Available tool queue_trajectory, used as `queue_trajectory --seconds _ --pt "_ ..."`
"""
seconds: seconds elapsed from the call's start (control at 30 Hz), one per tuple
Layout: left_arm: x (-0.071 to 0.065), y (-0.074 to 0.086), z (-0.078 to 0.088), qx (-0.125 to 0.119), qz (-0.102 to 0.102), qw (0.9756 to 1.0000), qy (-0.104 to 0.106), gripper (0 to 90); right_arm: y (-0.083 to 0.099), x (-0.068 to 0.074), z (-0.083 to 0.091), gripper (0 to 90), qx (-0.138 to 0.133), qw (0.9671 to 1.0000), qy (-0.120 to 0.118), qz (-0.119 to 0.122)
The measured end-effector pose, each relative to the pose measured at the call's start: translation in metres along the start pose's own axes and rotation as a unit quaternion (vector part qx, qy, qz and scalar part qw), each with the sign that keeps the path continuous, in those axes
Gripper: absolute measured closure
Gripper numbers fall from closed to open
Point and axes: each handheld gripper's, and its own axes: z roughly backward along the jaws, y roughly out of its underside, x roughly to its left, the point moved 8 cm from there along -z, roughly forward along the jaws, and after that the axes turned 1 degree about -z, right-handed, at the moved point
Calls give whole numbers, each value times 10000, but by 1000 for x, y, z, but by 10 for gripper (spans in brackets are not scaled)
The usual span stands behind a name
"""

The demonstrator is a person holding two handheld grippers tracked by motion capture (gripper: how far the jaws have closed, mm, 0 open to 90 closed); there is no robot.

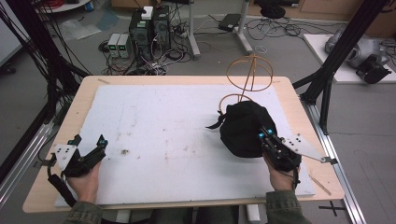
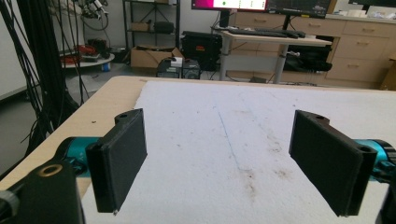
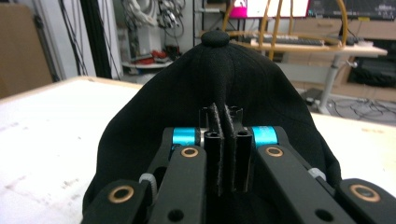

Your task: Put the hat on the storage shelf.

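A black cap (image 1: 243,128) lies on the white foam mat (image 1: 177,135) at the right, in front of a wooden wire stand (image 1: 249,72). My right gripper (image 1: 266,134) is at the cap's near right side, jaws pressed together on a fold of its fabric. In the right gripper view the cap (image 3: 210,93) rises just ahead, with its top button (image 3: 215,38) up, and my right gripper (image 3: 223,116) pinches the cloth. My left gripper (image 1: 88,142) rests at the mat's near left corner, wide open; its view shows both pads (image 2: 123,156) apart over bare mat (image 2: 224,135).
The mat covers a wooden table (image 1: 299,116) with black frame posts (image 1: 334,60) at the right. Computers and cables (image 1: 144,32) lie on the floor beyond the far edge. Small brown stains (image 1: 125,151) mark the mat.
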Motion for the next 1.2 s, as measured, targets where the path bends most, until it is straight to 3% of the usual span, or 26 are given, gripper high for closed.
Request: queue_trajectory --seconds 0.3,0.47,0.63,0.87,1.03,1.2 --pt "0 0 0 -11 21 10000 10 192 -21 12 12 879 -579 9982 -100 116" --pt "-1 -1 0 -30 6 10000 76 192 -35 19 16 878 -944 9954 -149 106" --pt "0 0 1 -5 11 10000 65 192 -48 25 21 878 -1321 9910 -33 223" --pt "-1 0 1 10 32 10000 74 193 -62 17 20 880 -1597 9870 142 148" --pt "-1 1 1 18 14 10000 76 193 -82 7 13 879 -1784 9833 308 168" --pt "-1 2 0 45 -7 9999 99 193 -107 -2 5 879 -2048 9777 412 231"
